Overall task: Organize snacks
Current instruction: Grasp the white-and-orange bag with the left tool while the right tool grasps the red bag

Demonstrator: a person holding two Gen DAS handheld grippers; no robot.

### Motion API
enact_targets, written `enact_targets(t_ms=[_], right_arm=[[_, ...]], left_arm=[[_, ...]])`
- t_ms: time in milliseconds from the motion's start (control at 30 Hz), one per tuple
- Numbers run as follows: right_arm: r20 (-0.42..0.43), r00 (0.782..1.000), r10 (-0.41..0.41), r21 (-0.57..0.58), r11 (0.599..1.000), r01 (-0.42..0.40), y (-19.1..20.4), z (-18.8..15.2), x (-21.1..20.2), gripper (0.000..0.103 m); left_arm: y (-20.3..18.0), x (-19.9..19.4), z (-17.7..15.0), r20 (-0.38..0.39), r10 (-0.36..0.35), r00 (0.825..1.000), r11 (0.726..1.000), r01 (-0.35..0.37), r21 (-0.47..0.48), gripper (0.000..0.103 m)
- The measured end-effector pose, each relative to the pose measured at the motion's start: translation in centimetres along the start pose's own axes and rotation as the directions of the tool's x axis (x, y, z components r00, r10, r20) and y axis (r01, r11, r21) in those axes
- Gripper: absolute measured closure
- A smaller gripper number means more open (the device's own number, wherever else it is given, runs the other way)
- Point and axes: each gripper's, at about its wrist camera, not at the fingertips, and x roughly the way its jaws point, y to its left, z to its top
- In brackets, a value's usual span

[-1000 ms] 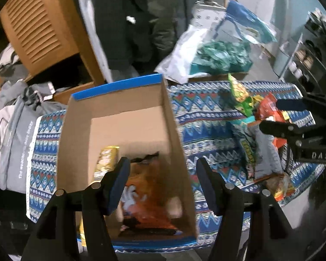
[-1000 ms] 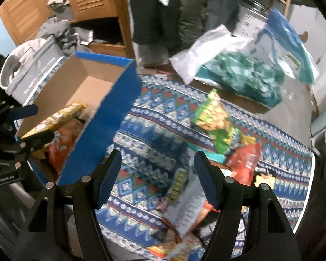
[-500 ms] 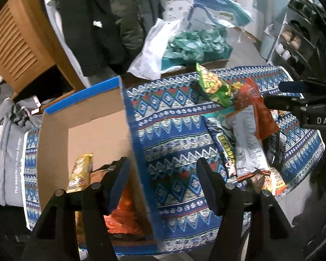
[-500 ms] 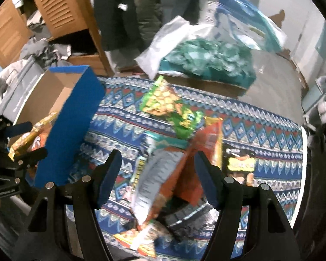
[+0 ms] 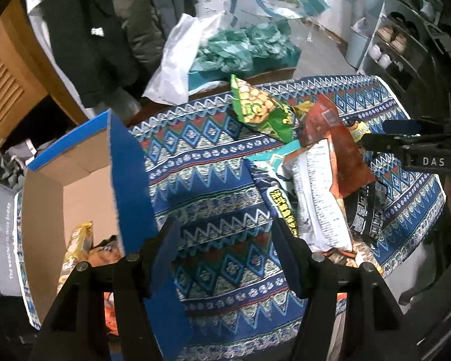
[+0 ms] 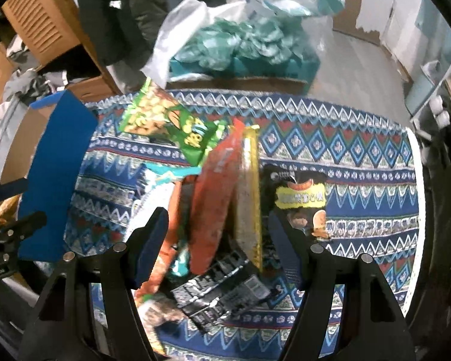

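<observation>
Surface finishes, as we see them
We note glossy foil snack packets [image 6: 216,201], a matt cardboard box [image 5: 75,180], woven patterned cloth [image 5: 219,267] over the table, matt black plastic gripper fingers [image 5: 165,246].

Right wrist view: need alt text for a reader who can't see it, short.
The open right claw hangs empty above a heap of snack bags on a blue patterned tablecloth, a red bag and a green bag on top. At left stands a blue-sided cardboard box with the left claw beside it.

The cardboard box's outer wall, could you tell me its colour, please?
Blue outside, plain brown inside; clearest in the left wrist view.
</observation>
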Motion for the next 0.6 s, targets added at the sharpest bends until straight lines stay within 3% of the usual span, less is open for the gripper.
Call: enact_targets(t_ms=[600], right_arm=[[-0.106,0.994,0.001,-0.037,0.999,-0.005,0.2,-0.6,4.6,0.033]], left_arm=[[-3.7,5.3,1.0,-0.073,-0.013,0.997,0.999,0.017,0.045,0.038]])
